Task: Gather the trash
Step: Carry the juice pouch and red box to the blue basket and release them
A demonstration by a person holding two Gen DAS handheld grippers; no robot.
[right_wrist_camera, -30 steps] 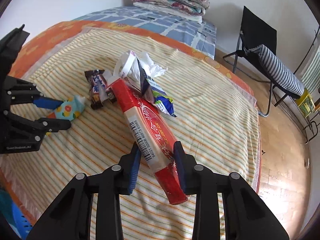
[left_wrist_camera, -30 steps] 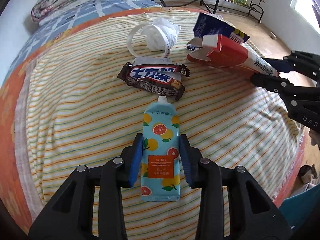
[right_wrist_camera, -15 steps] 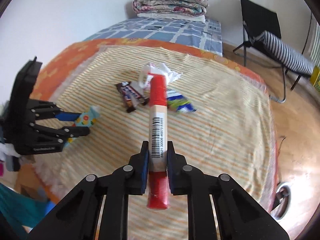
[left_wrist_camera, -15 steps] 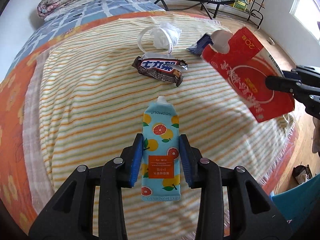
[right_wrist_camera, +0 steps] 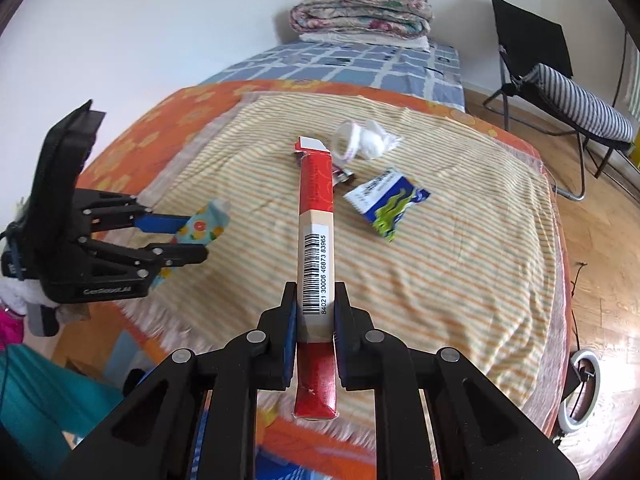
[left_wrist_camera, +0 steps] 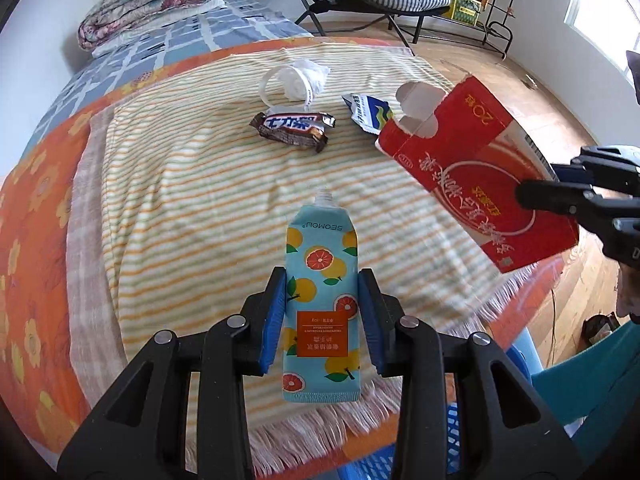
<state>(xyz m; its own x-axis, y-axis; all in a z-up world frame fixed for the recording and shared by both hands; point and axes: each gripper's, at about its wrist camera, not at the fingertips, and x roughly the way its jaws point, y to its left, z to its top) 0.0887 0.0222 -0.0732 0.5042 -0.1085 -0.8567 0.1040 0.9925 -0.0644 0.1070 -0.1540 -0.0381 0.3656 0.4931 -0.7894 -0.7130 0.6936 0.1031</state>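
Note:
My left gripper is shut on a light-blue tube printed with oranges, lifted above the striped blanket. The same tube shows in the right wrist view, between the left gripper's fingers. My right gripper is shut on a flattened red carton, held edge-on over the blanket's front edge. That carton hangs at the right of the left wrist view. On the blanket lie a brown candy bar wrapper, a blue-and-white wrapper and a crumpled white plastic bag.
A blue plastic basket shows below the blanket's fringed front edge. A folded quilt lies on the bed at the back. A black folding chair with a striped cushion stands on the wooden floor to the right.
Both grippers have pulled back and risen from the blanket with their items. The right gripper closed tight on the red carton, flattening it, and lifted it off the other trash.

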